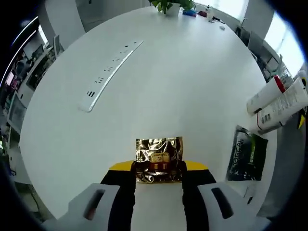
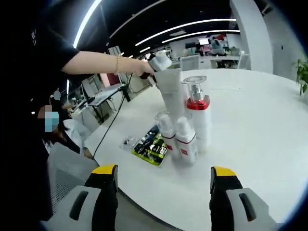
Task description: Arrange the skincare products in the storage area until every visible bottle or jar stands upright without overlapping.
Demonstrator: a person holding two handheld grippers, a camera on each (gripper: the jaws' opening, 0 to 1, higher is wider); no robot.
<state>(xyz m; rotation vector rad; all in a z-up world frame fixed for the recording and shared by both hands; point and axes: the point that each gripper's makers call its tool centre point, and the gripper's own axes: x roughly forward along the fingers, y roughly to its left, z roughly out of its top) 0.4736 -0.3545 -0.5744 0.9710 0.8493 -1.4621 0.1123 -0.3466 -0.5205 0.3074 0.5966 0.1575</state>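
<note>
1. White round bench [image 1: 192, 82]; power strip [image 1: 111, 72] far left.
2. Left gripper [image 1: 159, 179] fingers clamp gold sachet [image 1: 159, 159], flat, dead ahead.
3. Black sachet [image 1: 247, 154] and white tubes [image 1: 281, 103] lie rightward.
4. Right gripper [image 2: 163, 185] fingers wide, empty; upright bottles [image 2: 185, 132] ahead, well apart; a hand [image 2: 144, 72] grips the tall one.

A big round white table [image 1: 192, 82] is carrying everything here. A long white power strip [image 1: 111, 72] is lying across it toward the far side, and a potted plant [image 1: 169, 5] is sitting at the far edge next to some small clutter. A crinkly gold sachet [image 1: 159, 159] is resting flat on it, a black sachet [image 1: 248, 154] is lying near the rim, and white bottles [image 2: 185, 137] are standing clustered just beside that black sachet.
</note>
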